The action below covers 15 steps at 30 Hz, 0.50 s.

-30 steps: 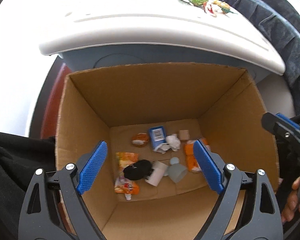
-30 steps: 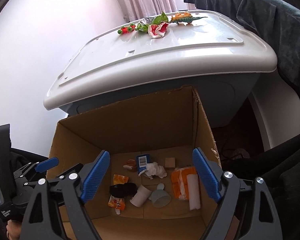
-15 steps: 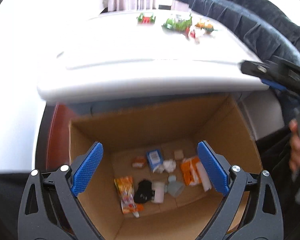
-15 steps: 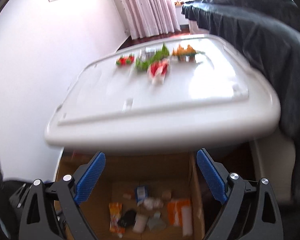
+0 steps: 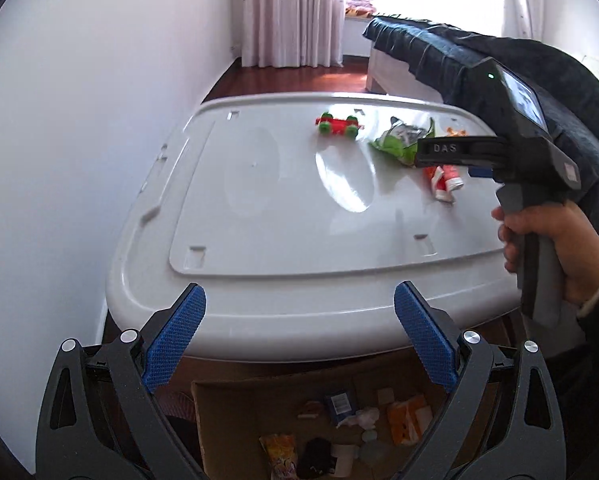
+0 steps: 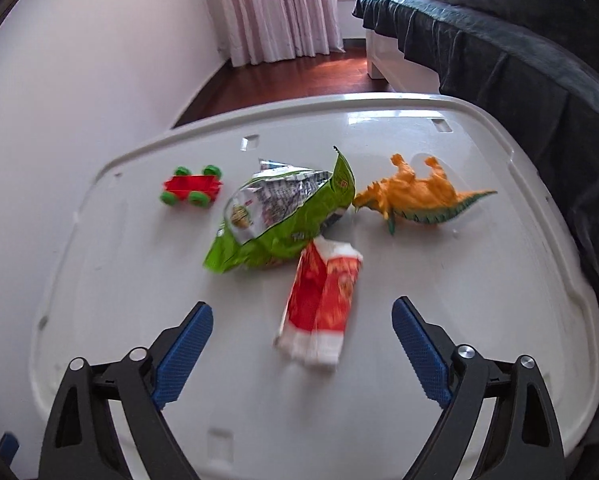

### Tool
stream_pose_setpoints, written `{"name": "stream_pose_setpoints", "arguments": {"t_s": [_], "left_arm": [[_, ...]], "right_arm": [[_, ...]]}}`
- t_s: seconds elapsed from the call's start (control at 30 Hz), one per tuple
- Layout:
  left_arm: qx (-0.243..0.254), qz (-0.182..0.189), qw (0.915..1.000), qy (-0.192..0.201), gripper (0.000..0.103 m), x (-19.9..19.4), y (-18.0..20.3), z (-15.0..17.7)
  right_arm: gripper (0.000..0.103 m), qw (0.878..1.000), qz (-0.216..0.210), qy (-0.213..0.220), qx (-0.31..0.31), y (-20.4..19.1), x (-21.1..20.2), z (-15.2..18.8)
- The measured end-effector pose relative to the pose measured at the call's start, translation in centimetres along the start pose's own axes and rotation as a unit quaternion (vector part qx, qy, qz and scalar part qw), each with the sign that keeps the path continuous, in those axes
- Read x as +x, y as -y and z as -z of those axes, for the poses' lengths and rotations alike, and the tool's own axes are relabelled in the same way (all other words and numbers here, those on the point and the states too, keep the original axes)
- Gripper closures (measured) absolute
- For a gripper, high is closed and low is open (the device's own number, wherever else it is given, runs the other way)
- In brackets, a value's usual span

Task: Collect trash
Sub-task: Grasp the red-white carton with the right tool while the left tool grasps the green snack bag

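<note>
white bin-lid surface (image 6: 379, 420) carries red wrapper (image 6: 319, 304) and green chip bag (image 6: 275, 220) beside toys. right tool (image 6: 301, 354) wide, empty, jaws just narrowing to bracket wrapper. left tool (image 5: 299, 336) wide, empty, above cardboard box (image 5: 259, 408).

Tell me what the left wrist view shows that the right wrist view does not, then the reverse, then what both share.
Only the left wrist view: the cardboard box of collected trash below the lid's near edge, the left tool open and empty, and a hand holding the right device.

Only the right wrist view: the right tool, open, with the red wrapper lying ahead between its fingers, untouched, and the whole orange dinosaur.

Both: the white lid, the red toy car, the green snack bag, the curtains and the dark bedding.
</note>
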<state>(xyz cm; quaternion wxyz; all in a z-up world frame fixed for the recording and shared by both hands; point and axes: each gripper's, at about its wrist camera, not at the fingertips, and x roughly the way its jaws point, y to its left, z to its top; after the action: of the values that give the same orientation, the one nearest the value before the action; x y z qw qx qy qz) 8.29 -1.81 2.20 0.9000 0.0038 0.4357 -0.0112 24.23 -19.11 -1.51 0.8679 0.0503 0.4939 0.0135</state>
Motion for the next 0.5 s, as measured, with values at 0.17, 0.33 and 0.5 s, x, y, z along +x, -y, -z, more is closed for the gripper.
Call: {"name": "stream_pose_setpoints", "arguments": {"t_s": [0.17,0.33,0.5], "left_arm": [[0.0,-0.001,0.9998,-0.02,0.01,1.5,0.1,0.1],[0.004,0.011,0.9994,-0.033,0.01,2.1,0.5,0.4],[0.048,0.061,0.9965,-0.032,0.01,2.9,3.5,-2.2]], "right_arm": [[0.075,0.999,0.039,-0.023,-0.01,0.2,1.8,0.6],[0.076,1.0,-0.027,-0.005,0.01,2.6,-3.1,1.4],[0.075,0.994,-0.067,0.069,0.052,6.7,-8.6,3.1]]}}
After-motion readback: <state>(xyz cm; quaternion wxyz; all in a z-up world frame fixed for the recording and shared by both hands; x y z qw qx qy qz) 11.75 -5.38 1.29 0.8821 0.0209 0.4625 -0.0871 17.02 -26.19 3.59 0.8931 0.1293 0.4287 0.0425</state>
